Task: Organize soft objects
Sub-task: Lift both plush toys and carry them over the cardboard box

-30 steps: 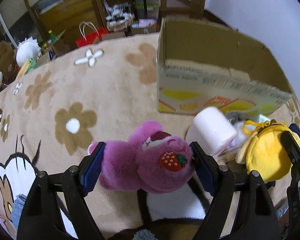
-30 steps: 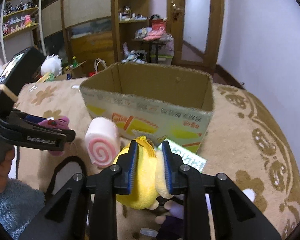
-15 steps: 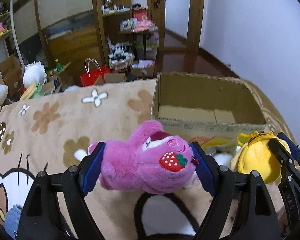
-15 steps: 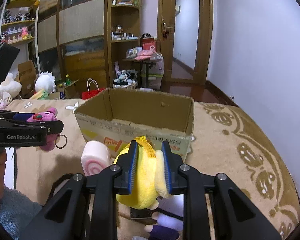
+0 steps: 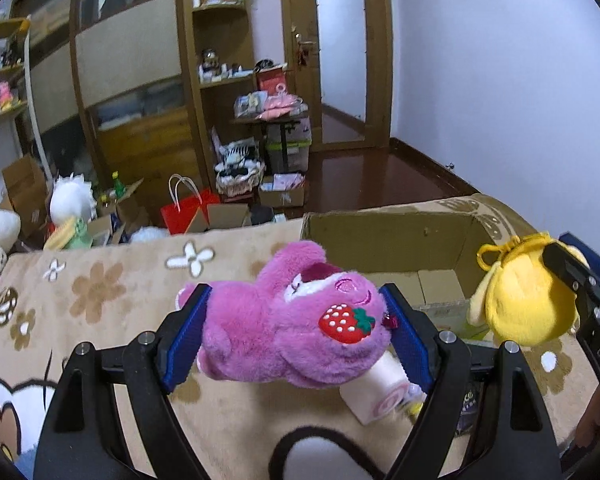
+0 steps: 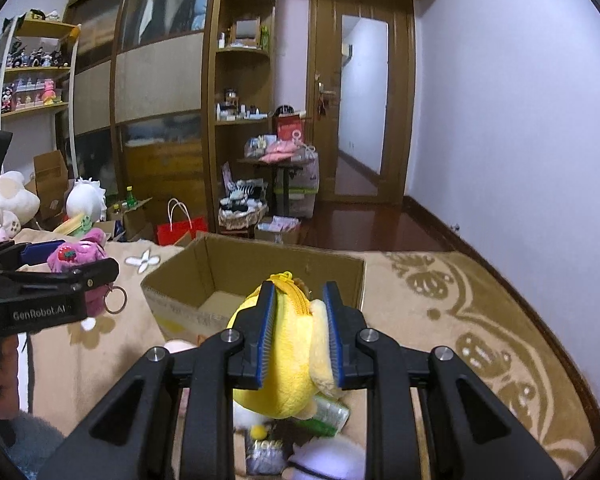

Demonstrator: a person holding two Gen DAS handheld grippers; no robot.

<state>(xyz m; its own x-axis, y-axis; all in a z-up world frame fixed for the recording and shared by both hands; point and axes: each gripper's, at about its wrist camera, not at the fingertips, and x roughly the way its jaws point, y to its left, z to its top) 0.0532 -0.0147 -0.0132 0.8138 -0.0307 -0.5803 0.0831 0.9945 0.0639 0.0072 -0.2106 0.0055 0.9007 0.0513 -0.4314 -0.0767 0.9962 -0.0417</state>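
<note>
Two soft toys are up in the air, one in each gripper. The left gripper [image 5: 296, 332] is squeezed shut on a purple bear [image 5: 288, 332] with a red strawberry patch on it. The right gripper [image 6: 300, 336] is squeezed shut on a round yellow plush [image 6: 284, 364] with a zipper on top. Both toys hang near the front of the open cardboard box [image 6: 260, 272], which sits on the tan flower rug [image 5: 100, 292]. The box looks empty inside as far as I can see. I think the step now is carrying the toys to the box. Next, each gripper should move forward until its toy is over the opening, then let go so the toy drops in. The yellow plush looks closer to the box edge, so it may go first. The purple bear lies on its side, and its long way runs left to right across the gripper, with its face toward the right finger. The yellow plush stands up tall, with its zipper and little yellow loop pointing up. A pink and white roll toy [image 5: 376, 396] lies on the rug under the bear, waiting its turn. More small things lie on the rug below the yellow plush, but I cannot tell what they all are.
</note>
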